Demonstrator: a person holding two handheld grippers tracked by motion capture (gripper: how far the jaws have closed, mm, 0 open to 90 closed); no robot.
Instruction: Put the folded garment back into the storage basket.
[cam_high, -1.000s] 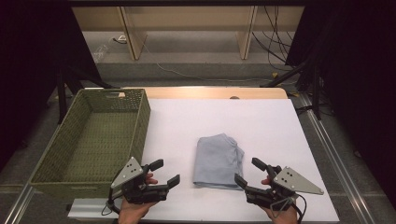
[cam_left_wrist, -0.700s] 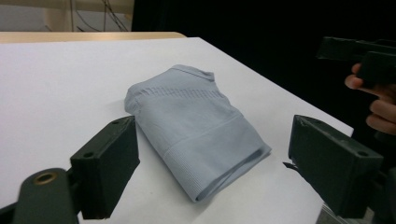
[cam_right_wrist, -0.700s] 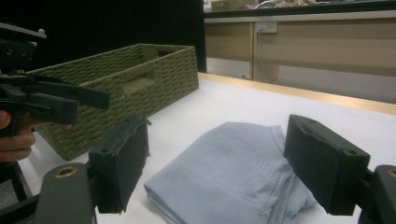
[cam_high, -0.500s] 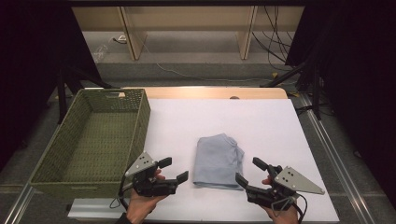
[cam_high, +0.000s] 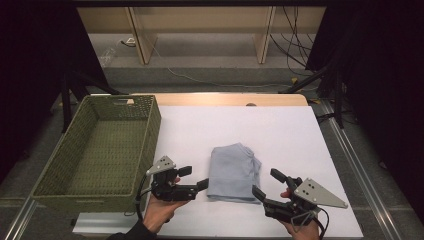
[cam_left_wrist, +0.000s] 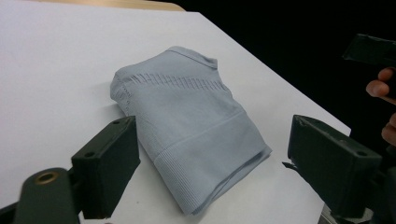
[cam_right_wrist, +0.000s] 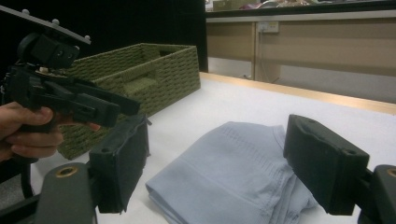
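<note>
- Progress is judged to be at the very start: the folded light-blue garment (cam_high: 234, 172) is seen lying flat on the white counter (cam_high: 280, 130), near the front edge and about midway between the left and right edges, and nothing has been lifted.
- The green woven basket (cam_high: 125, 102) is set along the left edge of the counter, just beside the garment's left side but not touching it; its inside is seen bare.
- The left gripper (cam_high: 195, 179) is held low at the front edge, between basket and garment, with its jaws spread apart and pointed at the garment's near-left corner; nothing is grasped.
- In the left gripper view the garment (cam_left_wrist: 187, 126) is framed between the 2 parted jaws, yet no contact with the cloth can be made out.
- The right gripper (cam_high: 270, 184) is held at the garment's near-right corner, jaws likewise released and empty; in the right gripper view the cloth (cam_right_wrist: 233, 182) lies just ahead of them.
- Everything is judged to be left: closing on both near corners, lifting the garment, and, most likely, carrying it across into the basket (cam_right_wrist: 140, 74).
</note>
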